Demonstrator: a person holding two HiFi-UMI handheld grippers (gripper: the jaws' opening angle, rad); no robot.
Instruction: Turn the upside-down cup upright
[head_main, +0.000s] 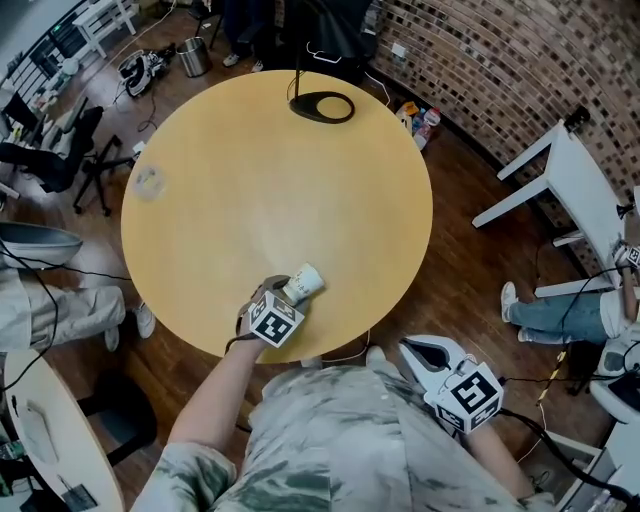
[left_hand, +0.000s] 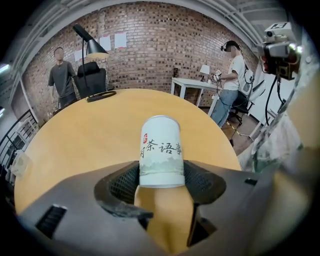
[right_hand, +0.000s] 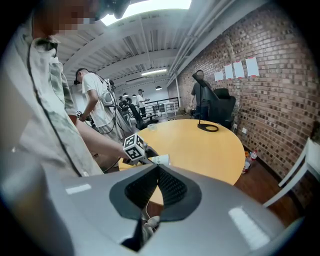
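While the right gripper (right_hand: 156, 170) hangs off the round table (head_main: 200, 250) at about five o'clock, jaws pressed together on nothing, the left gripper (head_main: 280, 302) is the busy one. Its pads are clamped on the lower part of the white paper cup (left_hand: 161, 150), right at the table's six o'clock edge. The cup is tilted, free end pointing toward one o'clock. Look at the print: a small red seal, then black characters reading 茶语事, with a pale green landscape band underneath. Up at twelve o'clock sits a black lamp base (head_main: 322, 106).
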